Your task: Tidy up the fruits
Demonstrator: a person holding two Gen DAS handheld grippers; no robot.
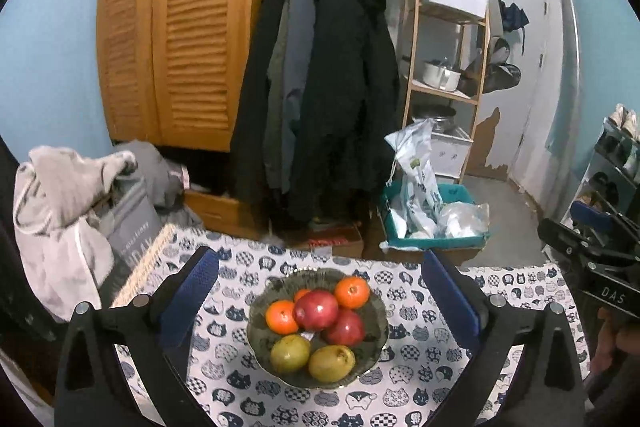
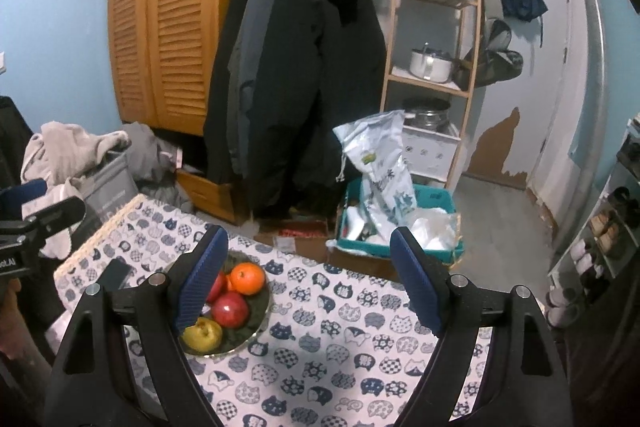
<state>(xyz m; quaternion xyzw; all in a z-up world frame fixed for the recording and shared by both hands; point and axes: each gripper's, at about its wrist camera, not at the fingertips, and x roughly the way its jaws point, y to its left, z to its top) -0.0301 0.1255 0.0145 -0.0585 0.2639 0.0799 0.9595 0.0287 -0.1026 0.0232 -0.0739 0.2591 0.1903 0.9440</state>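
A dark glass bowl (image 1: 376,311) sits on the cat-print tablecloth (image 1: 420,359) and holds oranges (image 1: 352,291), red apples (image 1: 316,309) and two yellow-green pears (image 1: 332,363). My left gripper (image 1: 320,291) is open and empty, its blue pads either side of the bowl and above it. My right gripper (image 2: 310,267) is open and empty, to the right of the bowl (image 2: 260,311); its left pad hides part of the fruit. An orange (image 2: 248,278), an apple (image 2: 230,310) and a pear (image 2: 202,335) show there.
A dark phone (image 2: 116,273) lies on the table left of the bowl. Beyond the far table edge are hanging coats (image 1: 320,87), a teal crate with bags (image 1: 432,211), a wooden shelf (image 1: 448,67) and a laundry pile (image 1: 64,207).
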